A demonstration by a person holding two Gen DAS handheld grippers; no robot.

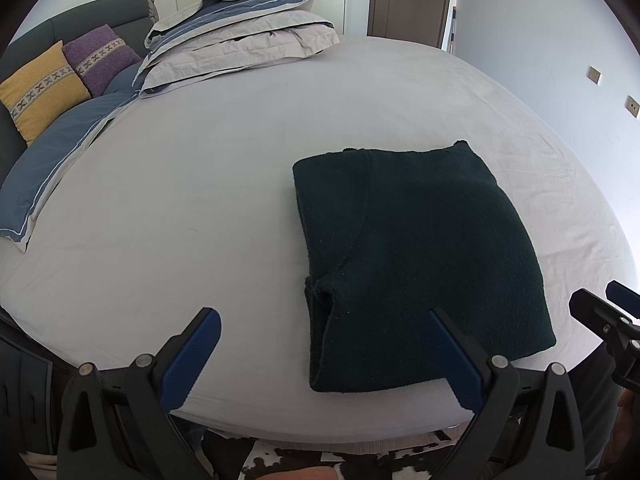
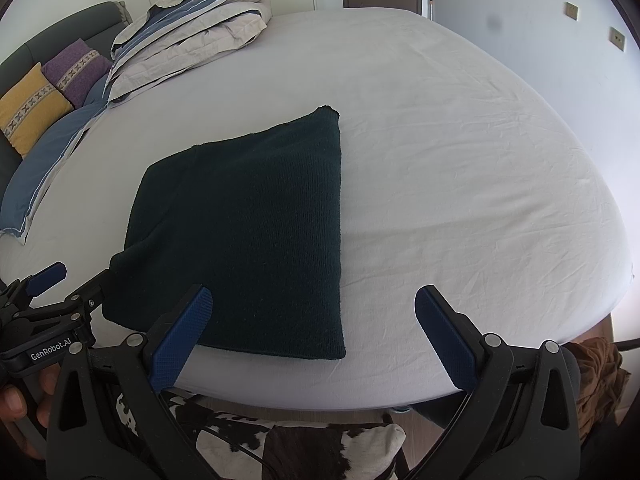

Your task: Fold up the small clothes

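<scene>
A dark green knit garment (image 1: 416, 256) lies folded into a rough rectangle on the white bed sheet (image 1: 200, 168), near the front edge. It also shows in the right wrist view (image 2: 248, 232). My left gripper (image 1: 324, 324) is open and empty, held above the garment's front left corner. My right gripper (image 2: 314, 304) is open and empty, above the garment's front right corner. The left gripper (image 2: 74, 284) shows at the left of the right wrist view; the right gripper (image 1: 600, 304) shows at the right of the left wrist view.
A folded grey and blue duvet (image 1: 240, 36) lies at the back left of the bed. Yellow (image 1: 40, 88) and purple (image 1: 100, 56) cushions and a blue pillow (image 1: 52, 164) sit by the headboard. A cowhide rug (image 2: 288, 436) lies below the bed's front edge.
</scene>
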